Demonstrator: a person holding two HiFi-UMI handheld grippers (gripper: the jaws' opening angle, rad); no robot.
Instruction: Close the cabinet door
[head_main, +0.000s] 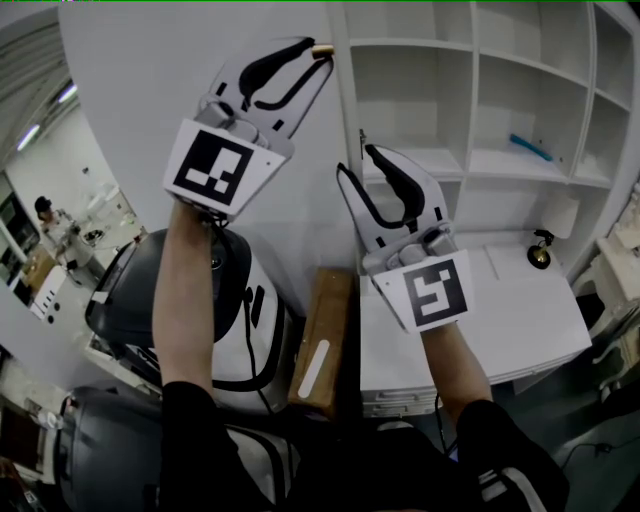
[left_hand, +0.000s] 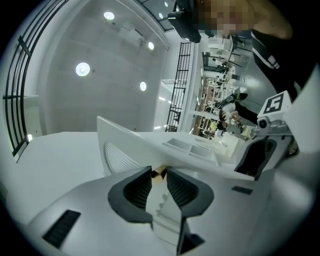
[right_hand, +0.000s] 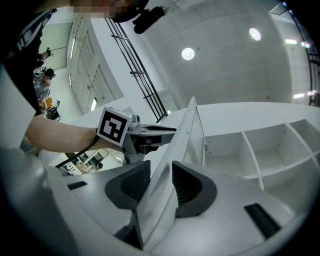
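- The cabinet door (head_main: 180, 60) stands swung open off the left edge of the cabinet (head_main: 470, 90).
- My left gripper (head_main: 318, 55) looks clenched on the brass knob (head_main: 322, 48) near the door's edge.
- My right gripper (head_main: 355, 160) straddles that edge with its jaws closing, not yet pinching.
- My worry is swinging the door home with the right jaws astride, which would trap them against the cabinet's frame.
- An off-line pull could slip the small knob from the left tips.

Matched pair of handheld units. Left gripper (head_main: 315, 55) and right gripper (head_main: 356, 160): pale grey shells, black ribbed pads (right_hand: 135, 182), white cube (head_main: 215, 165) with black square marker at each base. Right jaws closing, cabinet door (right_hand: 195, 130) edge between. Black sleeves (head_main: 195, 430), pale stripes (head_main: 500, 487) on the right one. Thin black cable (right_hand: 77, 152) at left wrist.
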